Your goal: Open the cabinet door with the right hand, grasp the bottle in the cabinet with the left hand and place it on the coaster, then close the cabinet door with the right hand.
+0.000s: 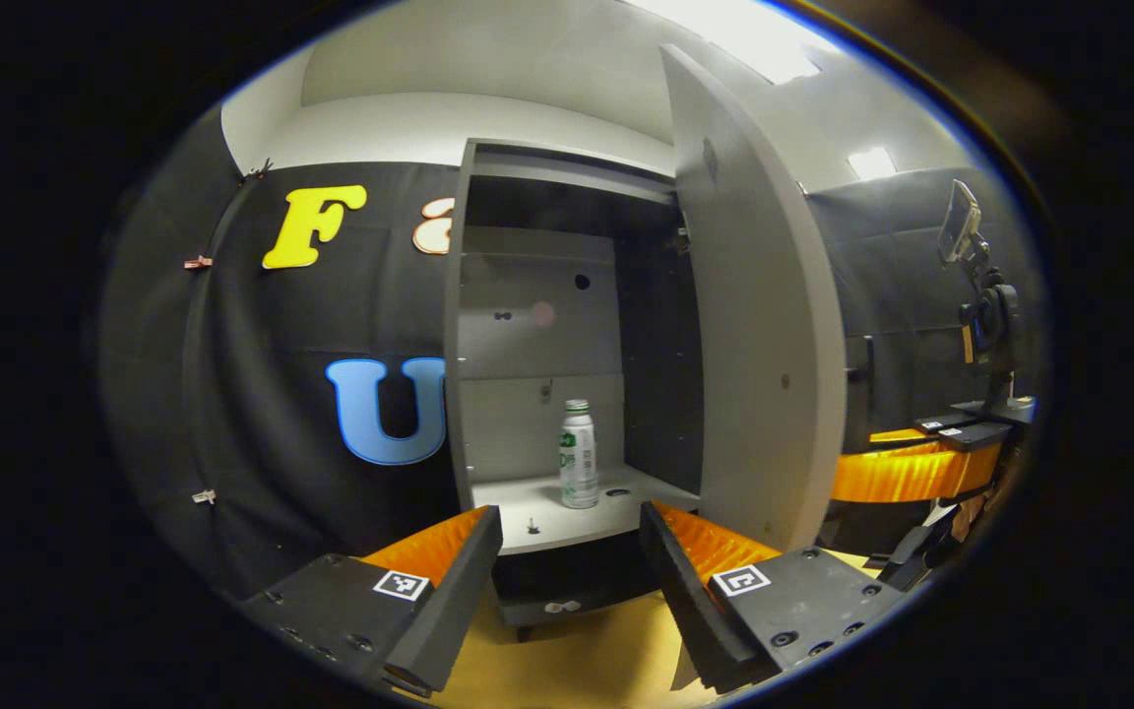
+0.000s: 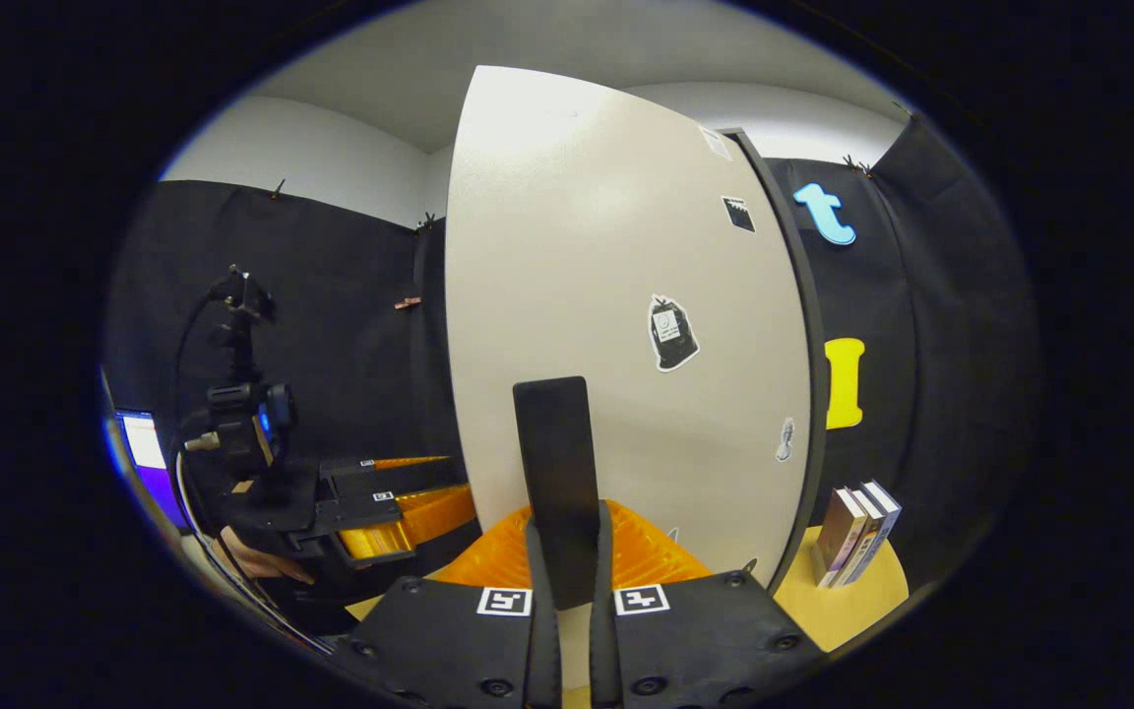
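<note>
Bottle [image 1: 578,453] stands upright on the cabinet shelf [image 1: 567,517]

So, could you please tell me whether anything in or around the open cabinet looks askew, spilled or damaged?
Nothing stands out. The white plastic bottle with the green cap stands upright on the pale cabinet shelf, nothing spilled around it. The grey cabinet door is swung open; the right gripper is shut on its black handle.

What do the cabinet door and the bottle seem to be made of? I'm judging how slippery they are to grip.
Cabinet door: looks like laminated board, matte pale grey, flat with a thin dark edge; the core can't be told. Bottle: probably plastic, whitish with a printed label and a light cap; slight sheen.
</note>
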A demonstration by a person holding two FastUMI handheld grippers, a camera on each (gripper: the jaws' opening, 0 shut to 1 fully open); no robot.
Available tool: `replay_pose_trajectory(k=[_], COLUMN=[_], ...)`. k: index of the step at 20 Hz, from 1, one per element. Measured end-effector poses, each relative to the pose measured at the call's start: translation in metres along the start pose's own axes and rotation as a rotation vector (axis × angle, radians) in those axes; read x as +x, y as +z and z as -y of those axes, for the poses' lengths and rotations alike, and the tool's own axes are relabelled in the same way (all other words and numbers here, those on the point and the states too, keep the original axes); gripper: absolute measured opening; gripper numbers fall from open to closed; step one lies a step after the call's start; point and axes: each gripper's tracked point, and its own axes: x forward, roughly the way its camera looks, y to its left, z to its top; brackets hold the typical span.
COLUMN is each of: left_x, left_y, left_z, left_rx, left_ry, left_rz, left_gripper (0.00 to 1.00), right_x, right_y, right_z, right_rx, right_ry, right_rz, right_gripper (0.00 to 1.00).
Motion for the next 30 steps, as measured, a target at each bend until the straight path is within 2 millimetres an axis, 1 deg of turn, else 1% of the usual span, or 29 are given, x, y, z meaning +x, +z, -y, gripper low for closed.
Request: replay_pose_trajectory(k=[1,6,10,13,16,18,19,20,21,23,24,25,26,28,29,30], left_x=[0.006,0.031,0.047,0.06,0.072,0.077,0.08,0.081,0.082,0.087,0.089,0.089,0.091,0.096,0.101,0.111], left_y=[0.0,0.003,0.005,0.003,0.006,0.007,0.007,0.005,0.004,0.001,-0.001,-0.002,-0.003,-0.005,-0.004,-0.004], left_z=[0.006,0.039,0.049,0.054,0.067,0.074,0.076,0.078,0.078,0.08,0.079,0.079,0.079,0.076,0.073,0.07], left_rx=[0.002,0.002,0.014,0.01,0.021,0.029,0.034,0.04,0.045,0.054,0.057,0.058,0.055,0.05,0.05,0.053], left_ry=[-0.007,-0.061,-0.065,-0.068,-0.082,-0.095,-0.097,-0.096,-0.093,-0.091,-0.09,-0.089,-0.089,-0.081,-0.072,-0.065], left_rz=[-0.003,0.01,0.029,0.027,0.038,0.048,0.047,0.044,0.04,0.036,0.034,0.034,0.032,0.028,0.029,0.032], left_gripper=[0.89,0.89,0.89,0.89,0.89,0.89,0.89,0.92,0.89,0.89,0.92,0.92,0.92,0.92,0.89,0.89], right_x=[-0.007,-0.034,-0.055,-0.064,-0.072,-0.078,-0.08,-0.083,-0.086,-0.092,-0.095,-0.1,-0.102,-0.101,-0.102,-0.101], right_y=[0.001,0.004,0.008,0.012,0.015,0.018,0.02,0.021,0.022,0.024,0.026,0.029,0.029,0.027,0.027,0.028], right_z=[0.004,0.025,0.048,0.068,0.084,0.096,0.103,0.109,0.115,0.13,0.139,0.148,0.15,0.139,0.138,0.139], right_rx=[0.0,-0.018,-0.006,-0.022,0.011,0.021,0.022,0.022,0.028,0.03,0.021,0.015,0.02,0.049,0.048,0.039], right_ry=[-0.007,-0.058,-0.126,-0.188,-0.24,-0.265,-0.279,-0.292,-0.308,-0.348,-0.375,-0.394,-0.392,-0.351,-0.342,-0.339], right_rz=[0.003,0.007,0.015,0.009,0.015,0.017,0.017,0.018,0.02,0.024,0.026,0.03,0.029,0.029,0.029,0.028], right_gripper=[0.16,0.15,0.15,0.14,0.14,0.14,0.14,0.14,0.14,0.14,0.12,0.08,0.08,0.08,0.08,0.08])
